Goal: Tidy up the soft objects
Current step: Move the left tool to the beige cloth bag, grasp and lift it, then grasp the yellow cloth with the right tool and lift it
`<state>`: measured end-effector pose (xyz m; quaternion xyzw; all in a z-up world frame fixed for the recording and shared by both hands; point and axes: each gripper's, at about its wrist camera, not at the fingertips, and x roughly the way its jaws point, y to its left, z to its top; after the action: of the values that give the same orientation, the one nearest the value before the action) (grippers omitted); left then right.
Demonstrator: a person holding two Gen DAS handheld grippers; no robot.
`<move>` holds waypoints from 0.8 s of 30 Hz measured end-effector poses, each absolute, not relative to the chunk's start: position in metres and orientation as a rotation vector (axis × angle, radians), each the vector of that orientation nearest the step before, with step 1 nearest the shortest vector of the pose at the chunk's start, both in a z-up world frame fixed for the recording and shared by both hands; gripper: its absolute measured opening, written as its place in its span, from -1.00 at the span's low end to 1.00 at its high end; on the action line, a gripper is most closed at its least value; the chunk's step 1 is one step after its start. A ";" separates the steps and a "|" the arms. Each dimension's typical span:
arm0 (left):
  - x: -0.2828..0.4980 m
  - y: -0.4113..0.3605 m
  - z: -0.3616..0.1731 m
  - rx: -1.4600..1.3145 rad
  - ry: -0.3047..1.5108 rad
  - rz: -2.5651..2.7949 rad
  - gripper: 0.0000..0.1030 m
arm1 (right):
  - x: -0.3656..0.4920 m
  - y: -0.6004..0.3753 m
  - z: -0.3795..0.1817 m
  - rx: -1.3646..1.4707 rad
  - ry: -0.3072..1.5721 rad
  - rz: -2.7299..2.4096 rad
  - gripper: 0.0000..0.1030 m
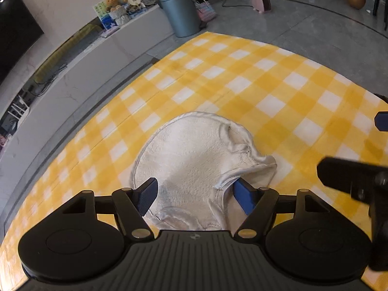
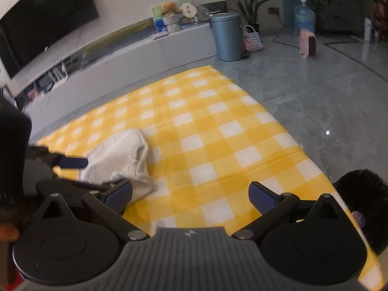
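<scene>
- Left wrist view: the left gripper [image 1: 194,195] hangs spread wide over the near end of the white cloth [image 1: 194,160], which lies on the checked blanket [image 1: 242,77], stretching straight ahead.
- Right wrist view: the right gripper [image 2: 191,194] gapes empty; the cloth lies off to its left, so the left gripper is nearer.

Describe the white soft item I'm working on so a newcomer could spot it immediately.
Find the big yellow-and-white checked blanket spread on the grey floor. Near its front edge lies the white fleecy cloth, rounded, with a satin-trimmed rim, between the open left tongs. It is the only plain white thing lying on the checks.
</scene>
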<state>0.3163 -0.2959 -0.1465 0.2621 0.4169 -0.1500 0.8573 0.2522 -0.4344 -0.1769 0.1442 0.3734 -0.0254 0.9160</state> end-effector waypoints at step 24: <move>0.308 -0.231 -0.086 0.017 0.602 -0.390 -0.81 | 0.253 -0.436 -0.186 0.260 0.808 -0.171 0.94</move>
<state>0.3076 -0.2313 -0.0860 0.0082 0.2943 -0.1910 0.9364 0.2532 -0.4358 -0.1861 0.1258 0.3915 -0.0829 0.9078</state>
